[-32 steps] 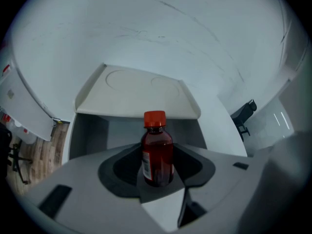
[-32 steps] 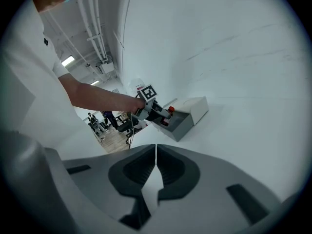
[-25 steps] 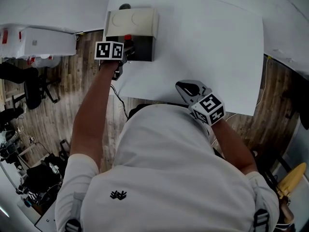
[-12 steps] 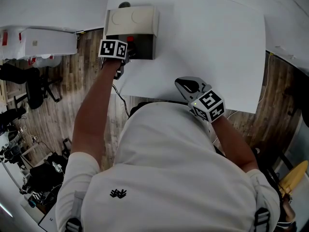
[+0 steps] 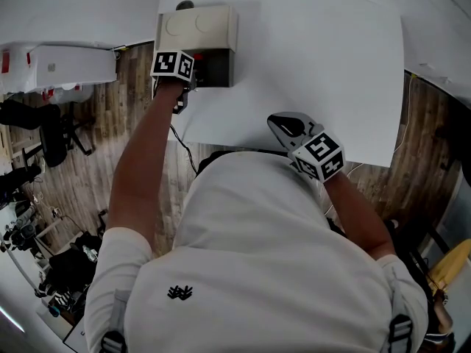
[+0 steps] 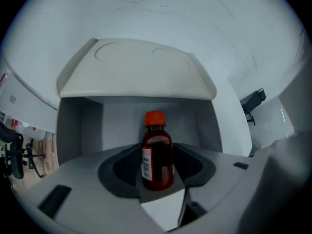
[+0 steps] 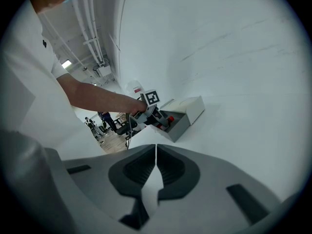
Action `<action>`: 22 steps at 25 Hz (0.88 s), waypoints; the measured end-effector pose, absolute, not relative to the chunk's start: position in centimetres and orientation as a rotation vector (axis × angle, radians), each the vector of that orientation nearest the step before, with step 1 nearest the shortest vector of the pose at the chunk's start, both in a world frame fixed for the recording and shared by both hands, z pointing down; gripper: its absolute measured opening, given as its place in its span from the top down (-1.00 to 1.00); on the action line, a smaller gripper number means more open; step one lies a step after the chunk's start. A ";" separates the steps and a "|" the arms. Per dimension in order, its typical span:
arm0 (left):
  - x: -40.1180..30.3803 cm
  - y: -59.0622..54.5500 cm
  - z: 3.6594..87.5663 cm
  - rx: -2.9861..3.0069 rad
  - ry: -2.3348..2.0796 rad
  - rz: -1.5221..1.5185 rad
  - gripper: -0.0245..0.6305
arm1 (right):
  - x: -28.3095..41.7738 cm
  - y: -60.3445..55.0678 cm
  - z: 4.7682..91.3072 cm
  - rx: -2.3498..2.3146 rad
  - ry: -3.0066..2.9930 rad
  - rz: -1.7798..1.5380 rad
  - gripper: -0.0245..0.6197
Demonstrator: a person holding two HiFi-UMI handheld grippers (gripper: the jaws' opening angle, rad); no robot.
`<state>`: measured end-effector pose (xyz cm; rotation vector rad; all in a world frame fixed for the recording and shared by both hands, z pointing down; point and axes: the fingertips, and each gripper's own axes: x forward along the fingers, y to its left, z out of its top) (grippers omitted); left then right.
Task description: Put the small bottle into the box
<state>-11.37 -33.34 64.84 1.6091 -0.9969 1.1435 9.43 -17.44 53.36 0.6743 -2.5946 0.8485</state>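
Left claw [image 6: 157, 149] is clenched on the small bottle [image 6: 158, 162], one dark pad pressed on each side of its dark red body, and it points steeply down into the box [image 6: 73, 126]. In the left gripper view the bottle lies along the jaws with its red cap [image 6: 155, 118] leading away from the camera, already between the grey inner walls of the box. A white label [image 6: 146, 164] with a barcode shows on the bottle's left side. Whether the cap touches the inside of the box cannot be told. The box sits at the far left corner of the white table [image 5: 316, 57], and its cream lid [image 6: 136, 72] is swung open on the far side, above the opening. In the head view the marker cube [image 5: 173, 63] of the left claw hangs over the near left part of the box. Right claw [image 7: 156, 150] has its jaws brought together with nothing between them. It hovers over bare table just inside the near edge, about midway along it, well apart from the box, and it tilts gently down towards the table top.
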 end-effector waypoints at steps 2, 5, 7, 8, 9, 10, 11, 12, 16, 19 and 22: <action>-11.3 -33.3 64.9 1.608 -0.990 1.152 0.29 | 9.7 -17.4 53.5 0.682 -2.589 0.856 0.89; -11.2 -33.3 64.9 1.613 -0.982 1.158 0.28 | 9.9 -17.3 53.6 0.689 -2.586 0.864 0.89; -11.3 -33.3 64.8 1.615 -0.985 1.165 0.27 | 10.0 -17.3 53.5 0.693 -2.587 0.866 0.89; -11.3 -33.4 64.8 1.617 -0.988 1.170 0.26 | 9.9 -17.4 53.5 0.695 -2.587 0.865 0.89; -11.4 -33.4 64.8 1.619 -0.990 1.173 0.25 | 9.9 -17.5 53.4 0.696 -2.587 0.863 0.89; -11.4 -33.4 64.8 1.623 -0.990 1.174 0.23 | 9.8 -17.6 53.4 0.698 -2.589 0.861 0.89; -11.5 -33.5 64.7 1.627 -0.990 1.172 0.20 | 9.7 -17.7 53.3 0.700 -2.591 0.858 0.89; -11.5 -33.5 64.6 1.632 -0.990 1.167 0.16 | 9.6 -17.7 53.2 0.701 -2.594 0.854 0.89; -11.3 -33.5 64.1 1.670 -0.987 1.135 0.12 | 9.2 -17.5 53.0 0.697 -2.596 0.839 0.89; -11.5 -33.3 63.8 1.701 -0.981 1.108 0.10 | 8.6 -17.2 53.0 0.688 -2.591 0.826 0.89; -11.7 -33.1 63.4 1.735 -0.983 1.075 0.09 | 8.1 -16.8 52.8 0.684 -2.586 0.809 0.89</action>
